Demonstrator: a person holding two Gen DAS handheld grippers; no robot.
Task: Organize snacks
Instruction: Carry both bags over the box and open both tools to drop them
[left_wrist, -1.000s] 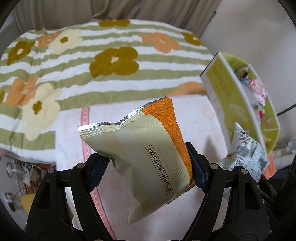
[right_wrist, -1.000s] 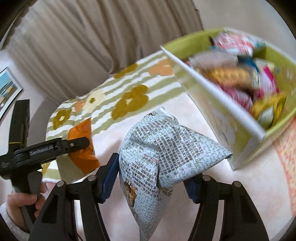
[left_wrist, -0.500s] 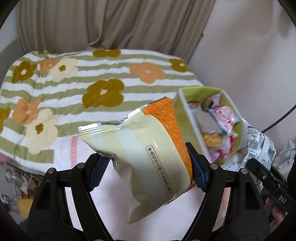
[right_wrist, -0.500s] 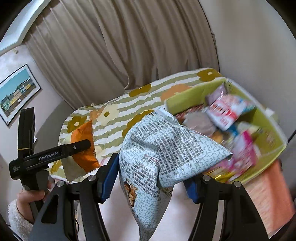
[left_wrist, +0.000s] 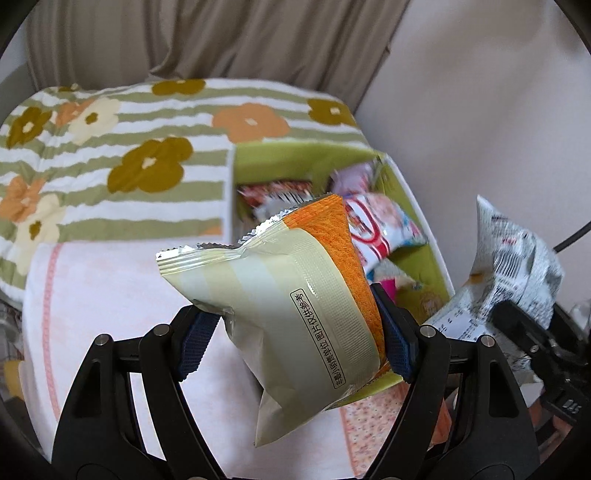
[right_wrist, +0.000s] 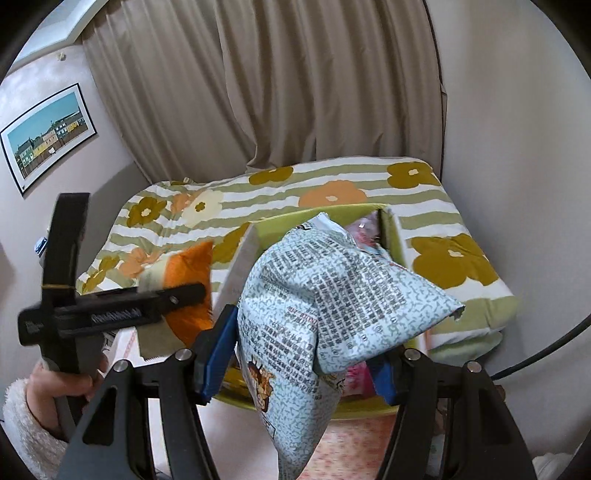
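My left gripper (left_wrist: 295, 332) is shut on an orange and cream snack packet (left_wrist: 295, 302) and holds it in the air over the near left corner of a green box (left_wrist: 295, 158) full of snack packets. My right gripper (right_wrist: 299, 354) is shut on a pale blue printed snack bag (right_wrist: 325, 295) and holds it over the same green box (right_wrist: 280, 223), hiding most of what is inside. The blue bag (left_wrist: 517, 258) shows at the right of the left wrist view. The left gripper with the orange packet (right_wrist: 188, 284) shows at the left of the right wrist view.
The box stands on a bed with a green-striped flowered quilt (left_wrist: 129, 147) and a pale pink towel (left_wrist: 103, 280). Beige curtains (right_wrist: 295, 92) hang behind. A bare wall (left_wrist: 480, 110) is close on the right. A framed picture (right_wrist: 48, 133) hangs at left.
Both grippers have risen and moved toward the green box with their packets. The box, seen from the side a second ago, is now below and in front of both.
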